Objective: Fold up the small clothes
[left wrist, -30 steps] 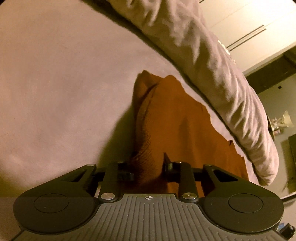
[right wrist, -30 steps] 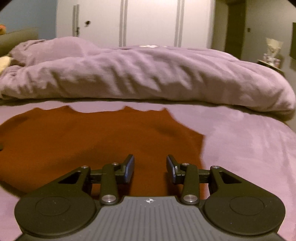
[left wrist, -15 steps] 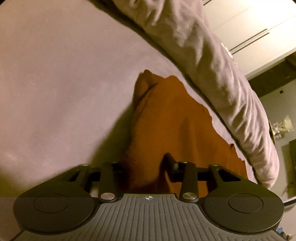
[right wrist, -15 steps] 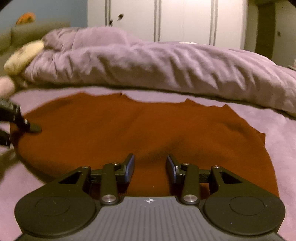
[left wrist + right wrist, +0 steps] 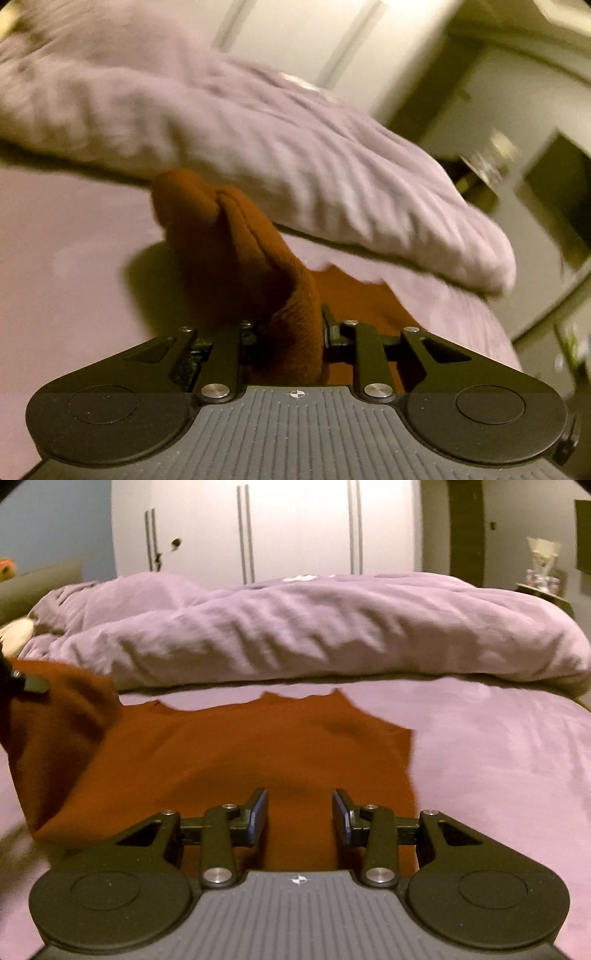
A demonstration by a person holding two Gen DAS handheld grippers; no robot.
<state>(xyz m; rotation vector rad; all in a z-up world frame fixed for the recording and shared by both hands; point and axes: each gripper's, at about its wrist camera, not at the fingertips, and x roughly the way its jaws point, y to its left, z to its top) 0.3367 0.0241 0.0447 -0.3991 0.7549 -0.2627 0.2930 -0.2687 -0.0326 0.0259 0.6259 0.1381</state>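
Observation:
A rust-orange knit garment [image 5: 240, 753] lies on the purple bed sheet [image 5: 498, 760]. My left gripper [image 5: 291, 332] is shut on a bunched edge of the garment [image 5: 229, 251] and holds it lifted off the bed, so the cloth hangs in a fold. That lifted edge shows at the left of the right wrist view [image 5: 62, 716], with the left gripper's tip [image 5: 33, 683] beside it. My right gripper [image 5: 299, 812] is open and empty, low over the near edge of the flat part.
A crumpled purple duvet [image 5: 314, 627] lies across the bed behind the garment. White wardrobe doors [image 5: 295, 528] stand beyond it. A nightstand with small items [image 5: 543, 579] is at the far right. A plush toy [image 5: 14, 635] sits at the far left.
My left gripper has lifted the garment's left edge and swung it up and to the right. My right gripper stays open near the garment's near edge.

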